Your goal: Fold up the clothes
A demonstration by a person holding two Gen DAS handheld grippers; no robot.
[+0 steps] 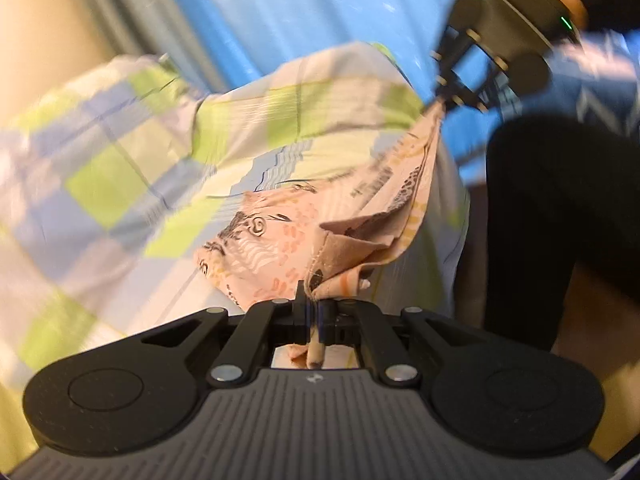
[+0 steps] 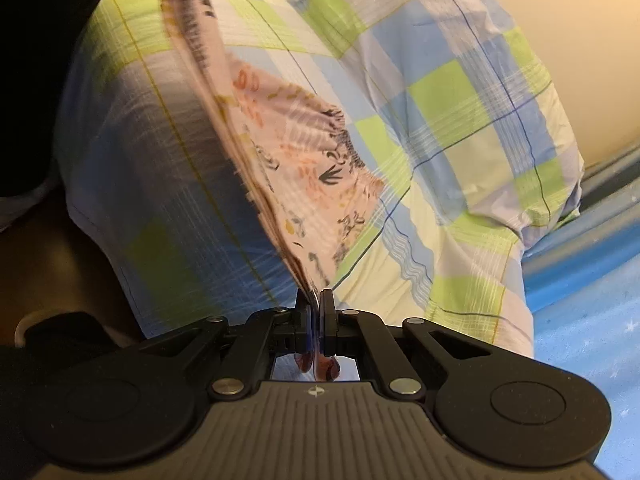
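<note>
Both ends of the pink printed cloth (image 1: 280, 240) are pinched: the left hand-held gripper (image 1: 311, 300) is clenched on one edge, the right hand-held gripper (image 2: 316, 300) on the other. Held so, the cloth hangs stretched between them above the checked quilt (image 2: 460, 100) on the bed, probably so its halves can be brought together evenly.

A pink garment (image 1: 296, 236) of thin cloth, printed with black animal figures and orange marks, hangs stretched in the air above a checked green, blue and white quilt (image 1: 120, 168). Its upper edge runs taut between two pinched corners, the rest drooping in loose folds onto the quilt. A stitched hem shows at one corner.
</note>
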